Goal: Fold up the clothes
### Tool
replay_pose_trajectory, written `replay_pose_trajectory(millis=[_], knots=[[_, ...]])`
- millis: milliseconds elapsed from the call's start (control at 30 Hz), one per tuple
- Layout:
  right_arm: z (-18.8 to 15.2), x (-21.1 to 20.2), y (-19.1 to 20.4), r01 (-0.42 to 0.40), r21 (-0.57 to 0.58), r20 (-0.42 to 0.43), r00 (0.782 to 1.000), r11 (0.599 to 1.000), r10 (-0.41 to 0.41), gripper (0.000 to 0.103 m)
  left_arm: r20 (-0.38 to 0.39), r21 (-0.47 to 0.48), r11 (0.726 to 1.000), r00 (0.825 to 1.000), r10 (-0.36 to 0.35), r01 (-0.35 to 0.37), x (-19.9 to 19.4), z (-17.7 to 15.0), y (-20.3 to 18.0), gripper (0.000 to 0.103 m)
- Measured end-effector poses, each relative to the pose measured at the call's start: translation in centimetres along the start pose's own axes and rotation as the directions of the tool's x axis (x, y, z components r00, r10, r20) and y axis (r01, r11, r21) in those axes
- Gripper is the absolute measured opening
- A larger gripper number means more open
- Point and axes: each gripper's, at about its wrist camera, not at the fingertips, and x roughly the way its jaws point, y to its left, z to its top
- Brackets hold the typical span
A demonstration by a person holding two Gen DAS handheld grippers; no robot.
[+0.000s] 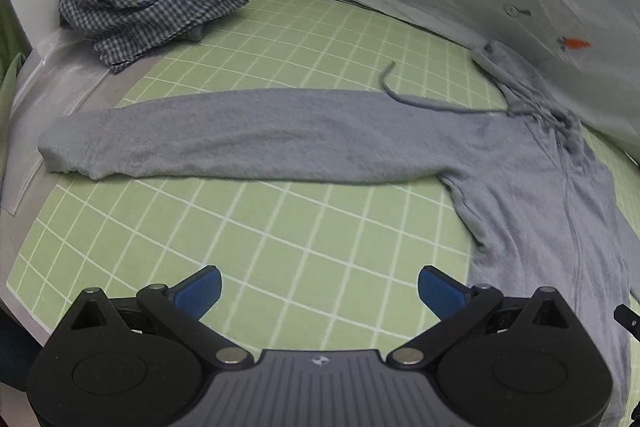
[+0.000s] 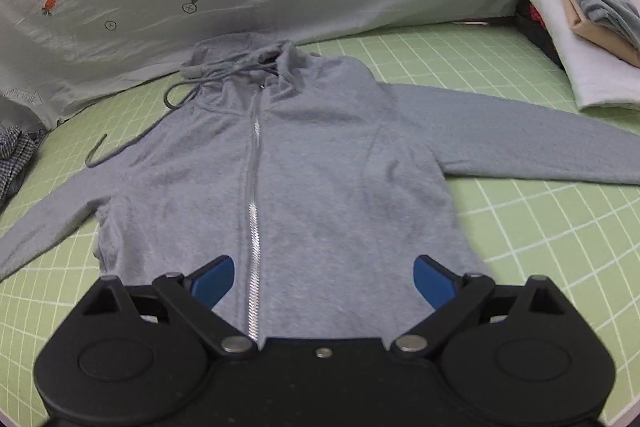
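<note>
Left gripper (image 1: 319, 286): black body filling the lower part of the left wrist frame; grey ribbed centre plate with a small pale emblem.
Left fingers (image 1: 199, 291): blue pads on black linkage arms, one at lower left, one at lower right.
Left pivots: round silver pins at the link joints; two large black discs at the bottom corners.
Right gripper (image 2: 323, 278): all-black body along the bottom of the right wrist frame; one silver screw at centre.
Right fingers (image 2: 434, 281): blue pads, black triangular brackets, silver pivot pins.
</note>
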Motion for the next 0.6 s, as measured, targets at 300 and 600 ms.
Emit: replay_pose_trajectory(millis=[300, 600], knots=[[8.6, 6.1, 8.6, 0.079, -0.137, 0.115, 0.991, 0.987, -0.064, 0.100, 0.030, -0.185, 0.983, 1.000, 0.008, -0.003, 4.5, 7.6, 8.6, 0.103], [16.2, 16.0, 15.8, 0.160, -0.416, 0.108, 0.986, 0.895, -0.126, 0.096, -0.059, -0.237, 0.961, 0.990, 0.132, -0.142, 10.5, 10.9, 13.1, 0.103]])
